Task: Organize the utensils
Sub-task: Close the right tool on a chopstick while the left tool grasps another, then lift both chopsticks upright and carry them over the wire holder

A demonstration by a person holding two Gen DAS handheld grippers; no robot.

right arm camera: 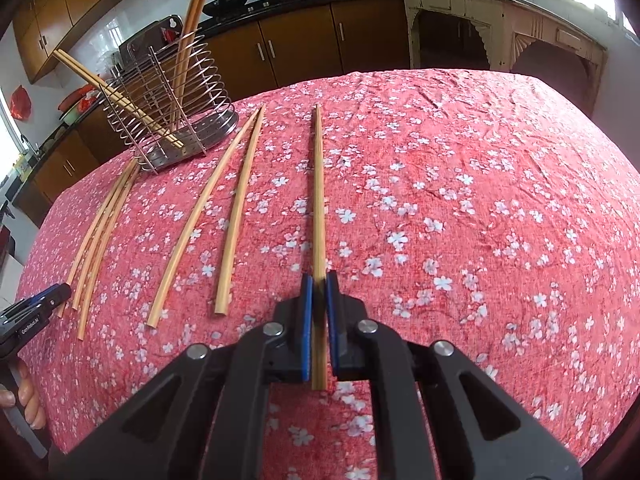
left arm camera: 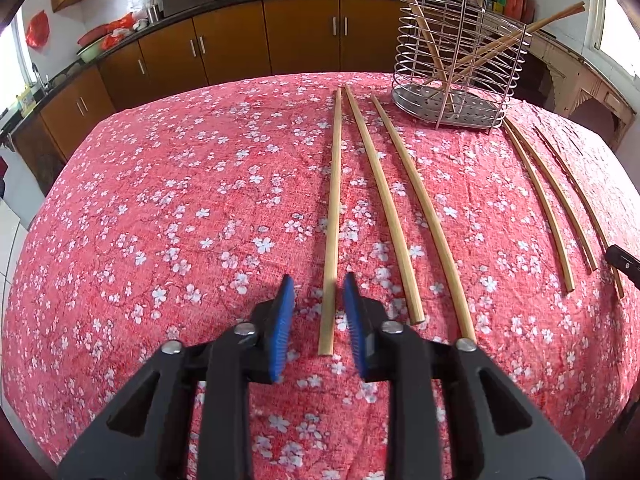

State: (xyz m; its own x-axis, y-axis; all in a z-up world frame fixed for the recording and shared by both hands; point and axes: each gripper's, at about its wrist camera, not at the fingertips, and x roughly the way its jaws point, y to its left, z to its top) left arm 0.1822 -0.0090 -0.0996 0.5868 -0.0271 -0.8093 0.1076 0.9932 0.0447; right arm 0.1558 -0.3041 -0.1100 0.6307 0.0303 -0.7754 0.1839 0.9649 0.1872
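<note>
- Judging by what lies where, the job looks partly done: the wire holder (left arm camera: 460,60) at the far side of the table already has a few chopsticks (left arm camera: 424,28) leaning in it; their exact number is hard to tell through the wires.
- Six chopsticks lie flat on the floral tablecloth (left arm camera: 180,200), in front of the holder: a group of three to its left, and three more to its right.
- The left gripper (left arm camera: 318,280) has its blue pads apart, straddling the near end of the leftmost chopstick (left arm camera: 334,216) without visibly touching it; a grasp there seems the step in hand.
- The right gripper (right arm camera: 319,280) has its pads pressed together on the near end of the rightmost chopstick (right arm camera: 319,192), whose far tip appears to rest on the cloth.
- Two loose chopsticks (right arm camera: 216,216) lie just left of the gripped one, well apart from the left-hand group.
- What is left, as I judge it: all six must go into the holder.
</note>
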